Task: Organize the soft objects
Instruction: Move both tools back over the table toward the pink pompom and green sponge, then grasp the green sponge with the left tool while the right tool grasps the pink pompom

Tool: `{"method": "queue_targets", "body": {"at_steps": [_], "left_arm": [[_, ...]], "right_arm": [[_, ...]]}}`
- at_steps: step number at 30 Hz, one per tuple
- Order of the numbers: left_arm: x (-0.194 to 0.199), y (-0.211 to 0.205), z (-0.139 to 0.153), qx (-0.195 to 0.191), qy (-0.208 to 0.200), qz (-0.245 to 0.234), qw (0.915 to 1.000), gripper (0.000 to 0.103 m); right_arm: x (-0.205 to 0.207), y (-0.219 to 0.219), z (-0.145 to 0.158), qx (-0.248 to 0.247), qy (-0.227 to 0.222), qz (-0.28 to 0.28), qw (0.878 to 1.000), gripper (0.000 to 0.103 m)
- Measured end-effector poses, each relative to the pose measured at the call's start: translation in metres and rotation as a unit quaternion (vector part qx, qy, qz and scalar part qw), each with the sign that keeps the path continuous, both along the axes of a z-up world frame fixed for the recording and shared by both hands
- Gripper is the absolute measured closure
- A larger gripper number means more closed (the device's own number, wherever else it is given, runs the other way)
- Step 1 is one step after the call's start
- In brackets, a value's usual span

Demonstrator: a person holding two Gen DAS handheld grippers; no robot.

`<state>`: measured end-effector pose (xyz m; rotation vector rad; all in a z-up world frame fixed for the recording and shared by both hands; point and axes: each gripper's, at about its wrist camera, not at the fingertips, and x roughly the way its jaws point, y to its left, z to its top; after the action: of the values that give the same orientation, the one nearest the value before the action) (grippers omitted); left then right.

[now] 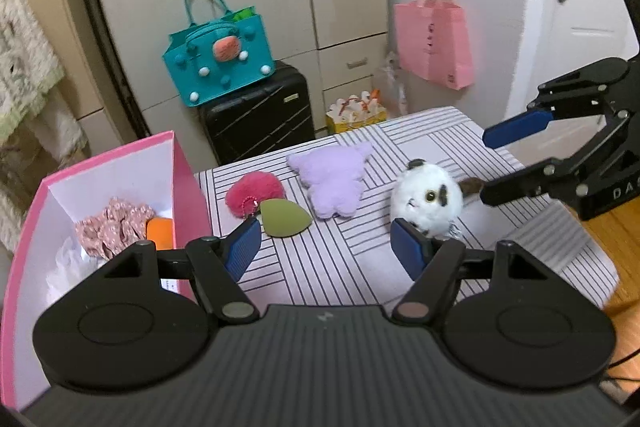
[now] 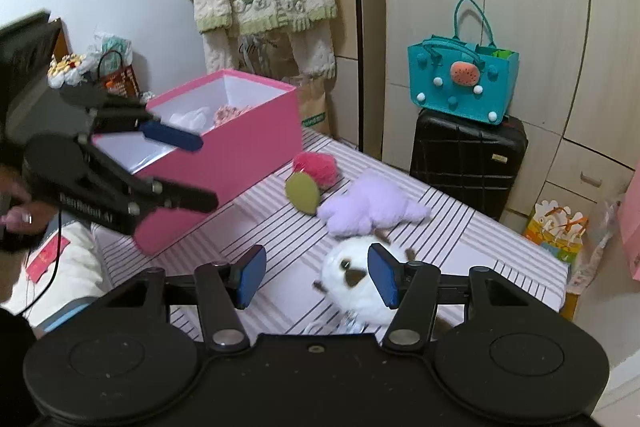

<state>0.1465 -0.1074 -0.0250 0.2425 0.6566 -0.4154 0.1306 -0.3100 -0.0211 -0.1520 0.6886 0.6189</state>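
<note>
While a floral scrunchie (image 1: 116, 227) and orange sponge (image 1: 160, 231) sit in the pink box (image 1: 188, 179), 4 toys remain: pink pompom (image 1: 253, 191), green sponge (image 1: 285, 218), purple plush (image 1: 332, 183), white plush dog (image 1: 426, 201); left gripper (image 1: 328, 247) and right gripper (image 2: 316, 275) both gape, holding nothing.

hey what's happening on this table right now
A person with a gripper in each hand is sorting soft things into a pink box. A floral scrunchie is already inside. A pink pompom, green sponge, purple plush and white plush dog still lie on the striped table. Left gripper and right gripper are open, holding nothing.
</note>
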Motion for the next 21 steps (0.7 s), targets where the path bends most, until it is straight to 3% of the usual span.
{"method": "queue_targets", "body": {"at_steps": [10,21], "left_arm": [[0.026,-0.012,-0.032,-0.002,-0.015,0.089,0.9959,0.041],[0.056,-0.022,-0.066,-0.033,-0.019,0.179,0.983,0.054]], "right_arm": [[0.051,0.002,-0.008,0.03,-0.015,0.015,0.999,0.041],[0.131,0.044,-0.023,0.025,0.07,0.065,0.995,0.041]]}}
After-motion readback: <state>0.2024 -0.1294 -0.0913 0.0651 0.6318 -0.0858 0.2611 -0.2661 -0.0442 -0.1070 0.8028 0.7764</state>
